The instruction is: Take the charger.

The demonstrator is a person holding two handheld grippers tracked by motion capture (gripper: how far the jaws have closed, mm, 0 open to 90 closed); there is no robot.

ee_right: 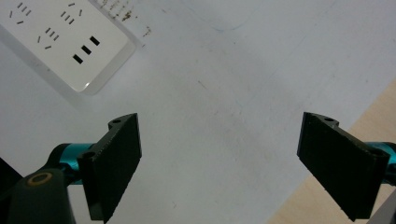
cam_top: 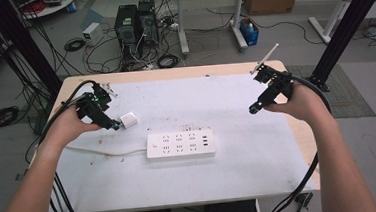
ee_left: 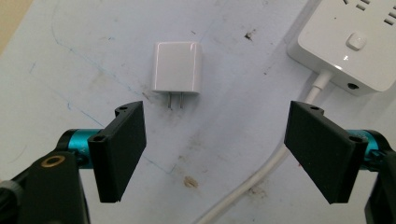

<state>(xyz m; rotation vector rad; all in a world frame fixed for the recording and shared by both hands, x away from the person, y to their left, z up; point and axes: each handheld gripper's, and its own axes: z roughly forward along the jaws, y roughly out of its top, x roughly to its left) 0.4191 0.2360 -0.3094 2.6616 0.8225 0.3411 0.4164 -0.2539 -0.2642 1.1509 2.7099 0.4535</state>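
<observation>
A small white plug adapter (cam_top: 129, 120) (ee_left: 177, 67) lies flat on the white table, its two metal prongs pointing toward my left gripper. My left gripper (cam_top: 113, 123) (ee_left: 215, 147) hovers just short of it, jaws wide apart with nothing between them. A white power strip (cam_top: 180, 145) (ee_left: 348, 44) (ee_right: 65, 42) rests at the table's middle, its cord (cam_top: 104, 152) (ee_left: 261, 177) running off to the left. Over bare table at the right, my right gripper (cam_top: 254, 109) (ee_right: 219, 163) stands open and holds nothing.
The table top (cam_top: 238, 132) is scuffed and stained. Its wooden right edge (ee_right: 327, 205) lies close under the right gripper. Behind the table are computer towers (cam_top: 135, 24), tangled cables on the floor and black frame posts (cam_top: 343, 30).
</observation>
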